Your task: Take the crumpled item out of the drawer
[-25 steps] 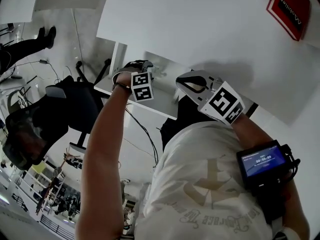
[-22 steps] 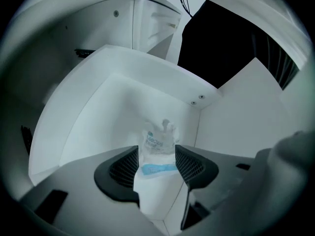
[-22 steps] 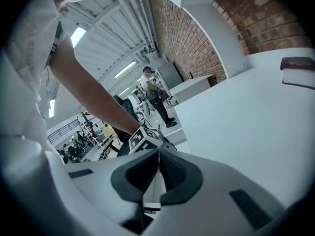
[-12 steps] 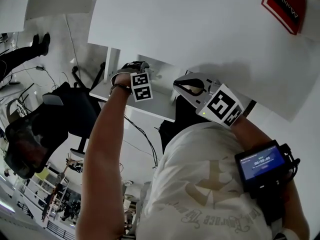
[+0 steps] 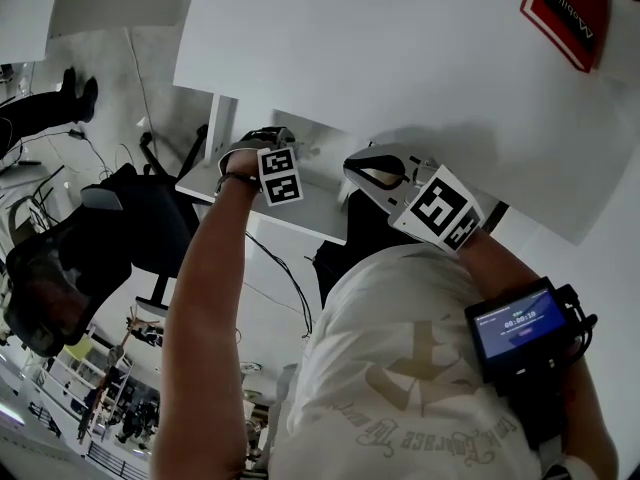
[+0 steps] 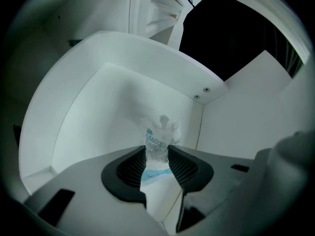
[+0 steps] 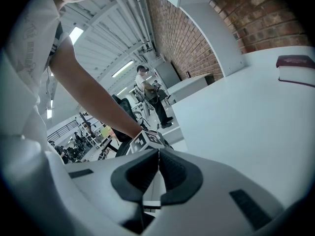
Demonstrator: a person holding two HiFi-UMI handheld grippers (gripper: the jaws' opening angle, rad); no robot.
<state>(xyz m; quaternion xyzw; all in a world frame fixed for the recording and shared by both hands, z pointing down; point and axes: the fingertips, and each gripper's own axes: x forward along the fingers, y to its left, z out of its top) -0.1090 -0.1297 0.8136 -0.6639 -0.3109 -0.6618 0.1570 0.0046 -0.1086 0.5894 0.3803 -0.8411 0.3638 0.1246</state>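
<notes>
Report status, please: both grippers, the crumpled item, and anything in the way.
Left gripper closing on the crumpled plastic wrapper, pads touching it. Right gripper shut, empty. Wrapper inside the white drawer, near its corner. Nothing blocks it.

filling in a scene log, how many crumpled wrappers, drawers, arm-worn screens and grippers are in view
crumpled wrapper: 1
drawer: 1
arm-worn screen: 1
gripper: 2 (left gripper, jaws closing with the wrapper between them; right gripper, shut)
total: 5
</notes>
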